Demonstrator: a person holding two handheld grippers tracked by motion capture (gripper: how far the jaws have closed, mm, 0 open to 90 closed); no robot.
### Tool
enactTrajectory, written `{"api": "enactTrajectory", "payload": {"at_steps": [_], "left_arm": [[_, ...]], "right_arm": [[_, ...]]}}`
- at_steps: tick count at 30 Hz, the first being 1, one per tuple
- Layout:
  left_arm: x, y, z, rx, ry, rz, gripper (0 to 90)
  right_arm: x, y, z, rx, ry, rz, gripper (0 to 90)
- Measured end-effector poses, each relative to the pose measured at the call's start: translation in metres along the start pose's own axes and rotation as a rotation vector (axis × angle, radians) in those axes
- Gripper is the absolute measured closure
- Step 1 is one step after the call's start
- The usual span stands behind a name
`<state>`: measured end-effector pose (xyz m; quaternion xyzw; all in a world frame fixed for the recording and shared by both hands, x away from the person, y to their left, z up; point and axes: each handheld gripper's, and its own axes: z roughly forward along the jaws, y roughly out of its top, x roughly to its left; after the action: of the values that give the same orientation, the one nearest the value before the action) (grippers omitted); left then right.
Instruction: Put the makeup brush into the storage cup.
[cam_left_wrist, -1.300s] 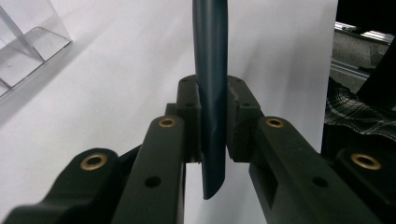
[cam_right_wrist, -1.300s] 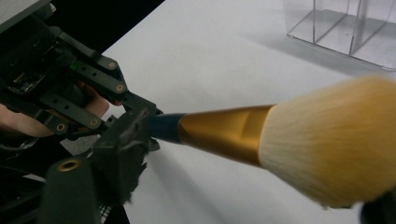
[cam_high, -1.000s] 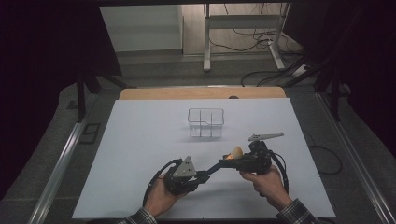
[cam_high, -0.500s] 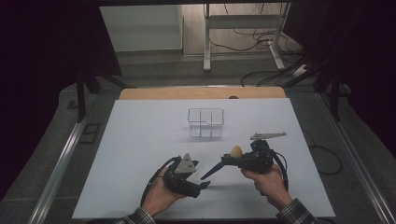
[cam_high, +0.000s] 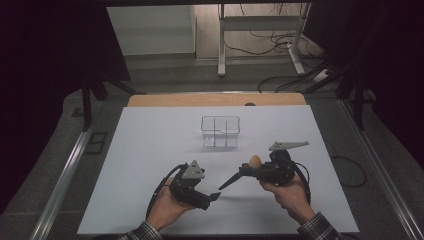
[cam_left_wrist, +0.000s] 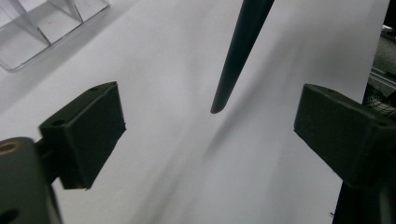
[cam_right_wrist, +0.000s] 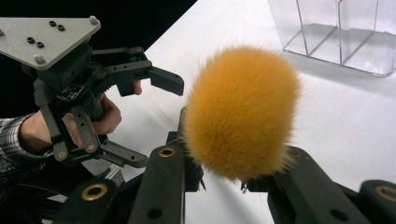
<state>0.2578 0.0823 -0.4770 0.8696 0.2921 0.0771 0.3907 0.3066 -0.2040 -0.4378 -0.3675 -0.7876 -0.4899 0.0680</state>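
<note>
A makeup brush with a fluffy orange head (cam_high: 255, 161) (cam_right_wrist: 240, 112) and a black tapered handle (cam_high: 234, 180) (cam_left_wrist: 238, 51) is held level above the white table. My right gripper (cam_high: 251, 171) (cam_right_wrist: 224, 172) is shut on it just below the head. The handle points at my left gripper (cam_high: 212, 196) (cam_left_wrist: 210, 135) (cam_right_wrist: 149, 119), whose jaws have just been opening and now stand wide apart. The handle's tip hangs in front of the gap and touches neither pad (cam_left_wrist: 88, 130).
A clear plastic organizer with compartments (cam_high: 220, 131) (cam_left_wrist: 46, 28) (cam_right_wrist: 345, 37) stands mid-table beyond both grippers. The white tabletop (cam_high: 150, 150) ends in a wooden strip at the back, with dark floor and cables around it.
The left gripper was shut on the brush handle's tip; it has opened, let go and drawn back a little. The right gripper keeps the brush in place.
</note>
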Motion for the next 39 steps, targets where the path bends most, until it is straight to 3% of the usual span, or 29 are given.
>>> {"api": "enactTrajectory", "payload": {"at_steps": [13,19,30,39], "left_arm": [[0.007,-0.006,-0.007,0.040,0.018,-0.036,4.3],[0.011,-0.012,-0.012,0.066,0.036,-0.027,3.3],[0.014,-0.019,-0.021,0.072,0.074,-0.011,1.7],[0.019,-0.027,-0.031,0.064,0.099,-0.025,1.0]], "right_arm": [[-0.002,0.001,-0.007,-0.020,-0.054,-0.033,72.8],[-0.005,0.002,-0.011,-0.030,-0.079,-0.039,72.8],[-0.006,0.003,-0.017,-0.048,-0.117,-0.059,72.8],[-0.006,0.004,-0.022,-0.067,-0.142,-0.084,72.8]]}}
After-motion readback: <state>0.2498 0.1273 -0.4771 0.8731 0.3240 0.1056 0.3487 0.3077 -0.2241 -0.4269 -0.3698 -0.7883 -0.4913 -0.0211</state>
